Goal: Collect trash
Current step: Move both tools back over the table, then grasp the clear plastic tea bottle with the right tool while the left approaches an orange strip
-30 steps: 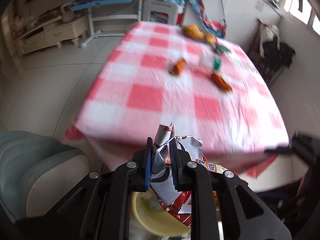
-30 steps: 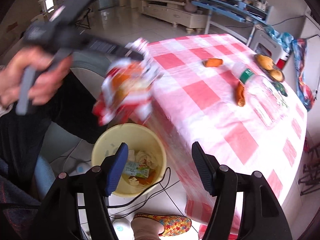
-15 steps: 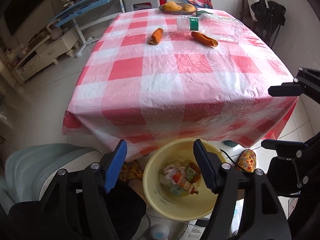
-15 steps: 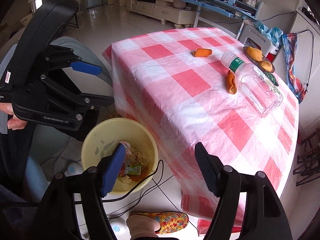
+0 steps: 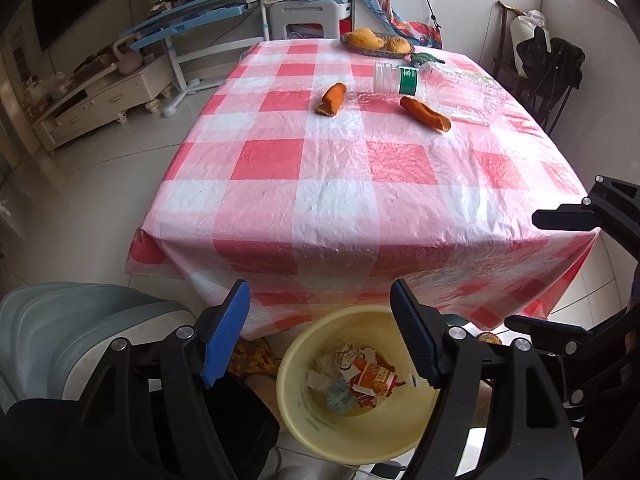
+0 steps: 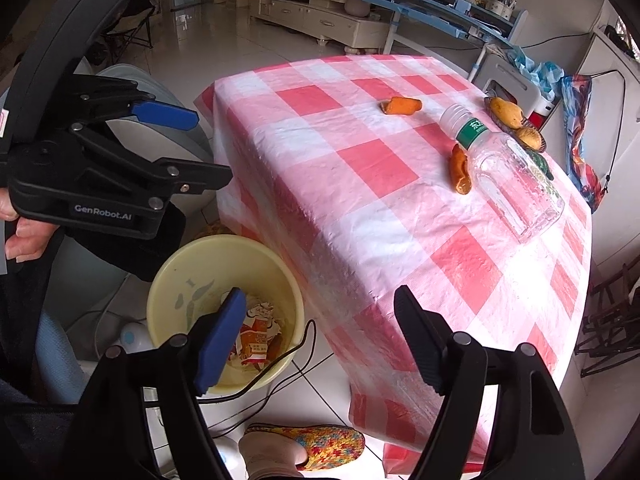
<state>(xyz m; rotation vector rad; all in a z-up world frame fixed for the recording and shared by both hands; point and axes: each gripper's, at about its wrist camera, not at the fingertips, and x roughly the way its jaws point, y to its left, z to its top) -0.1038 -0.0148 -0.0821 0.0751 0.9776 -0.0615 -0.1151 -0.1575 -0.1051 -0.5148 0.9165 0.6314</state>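
— What fills the frame? 
— The table [image 5: 340,184] under its red-and-white checked cloth, across the whole middle. Below its near edge, at bottom centre, stands the yellow bin [image 5: 304,416] with a torn snack wrapper [image 5: 370,376] lying inside.

— And what's left to collect? 
— In the upper right of the cloth an empty clear bottle [image 5: 440,88] lies on its side, with two orange peel pieces, one [image 5: 332,99] left of its cap and one [image 5: 426,114] just beside its body.

— The grippers? 
— The left gripper [image 5: 320,332] hangs over the bin, fingers spread wide, empty. The right gripper [image 6: 316,332] is likewise wide and empty.

— How should the next pick go? 
— I'd reach for the nearer peel, close across its narrow width, and carry it fully over the bin before letting go.

— Anything unclear? 
— The bin's lower contents are a jumble, and the basket of fruit [image 5: 376,42] at the far edge may not be trash.
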